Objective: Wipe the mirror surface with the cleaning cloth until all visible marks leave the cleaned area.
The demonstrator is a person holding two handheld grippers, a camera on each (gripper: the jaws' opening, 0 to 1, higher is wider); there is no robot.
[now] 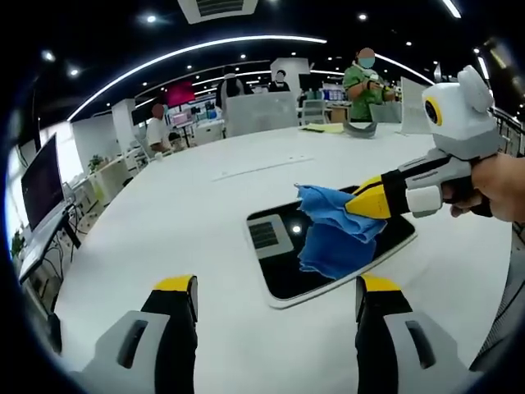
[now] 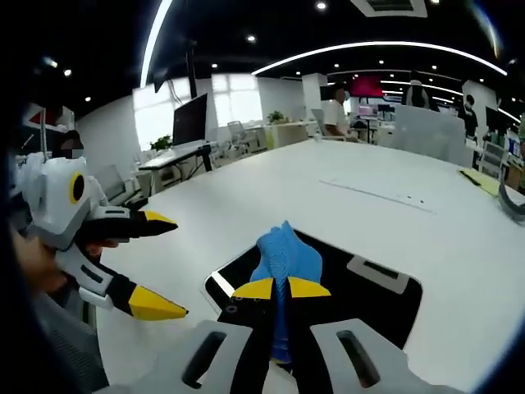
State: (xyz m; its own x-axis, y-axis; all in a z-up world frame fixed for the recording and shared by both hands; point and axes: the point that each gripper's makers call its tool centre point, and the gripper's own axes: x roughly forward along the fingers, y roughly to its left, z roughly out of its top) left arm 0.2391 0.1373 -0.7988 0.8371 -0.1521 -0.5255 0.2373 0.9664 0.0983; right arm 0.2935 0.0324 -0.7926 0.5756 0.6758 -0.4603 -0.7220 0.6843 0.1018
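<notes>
1. We see bright, even light from ceiling spots and a long curved strip (image 1: 197, 51).
2. The white table (image 1: 164, 213) reads near overexposed, with soft, faint shadows.
3. The mirror (image 1: 385, 246) reflects a small spot glare and a ceiling vent.
4. Window daylight (image 2: 238, 98) blows out in the right gripper view.
5. Fisheye bends straight lines; the far background is soft.
</notes>
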